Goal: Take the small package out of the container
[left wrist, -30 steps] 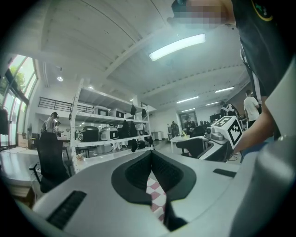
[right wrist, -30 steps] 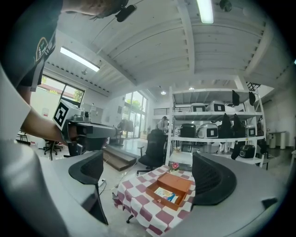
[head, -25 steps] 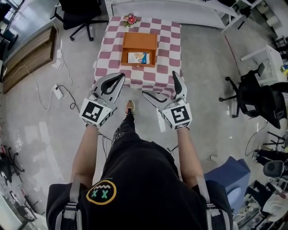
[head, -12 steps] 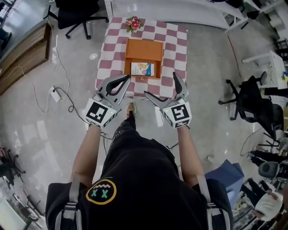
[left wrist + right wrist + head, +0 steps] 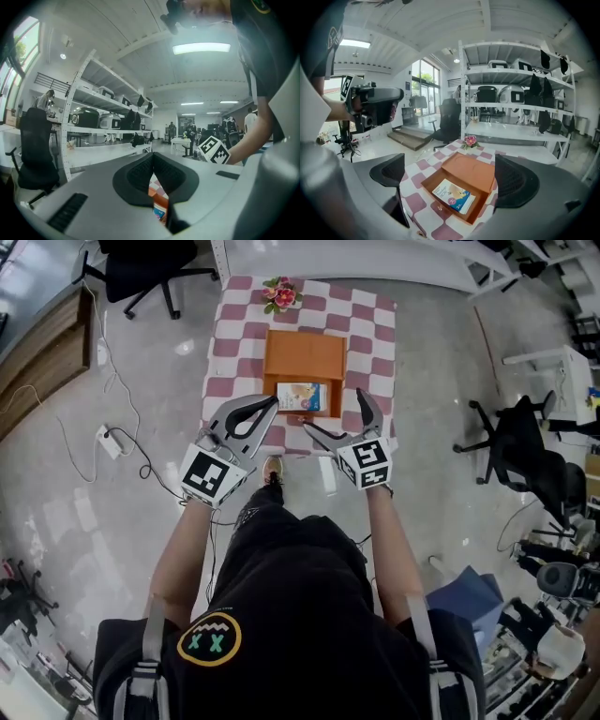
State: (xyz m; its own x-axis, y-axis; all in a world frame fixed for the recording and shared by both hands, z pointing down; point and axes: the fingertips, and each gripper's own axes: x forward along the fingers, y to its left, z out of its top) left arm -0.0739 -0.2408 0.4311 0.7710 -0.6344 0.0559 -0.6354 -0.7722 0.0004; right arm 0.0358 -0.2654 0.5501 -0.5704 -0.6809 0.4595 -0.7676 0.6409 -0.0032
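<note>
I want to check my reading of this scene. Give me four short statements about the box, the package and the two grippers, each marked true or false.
1. The small package lies inside the open orange box. True.
2. The right gripper holds the package. False: its jaws stand apart, with nothing gripped.
3. The left gripper has its jaws together. True.
4. The flower sits in the box. False: it sits on the checkered table, beyond the box.

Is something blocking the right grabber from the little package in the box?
No, nothing visible does. The small package lies uncovered in the open orange box, and the right gripper, jaws apart, looks straight at it over the checkered tablecloth.
</note>
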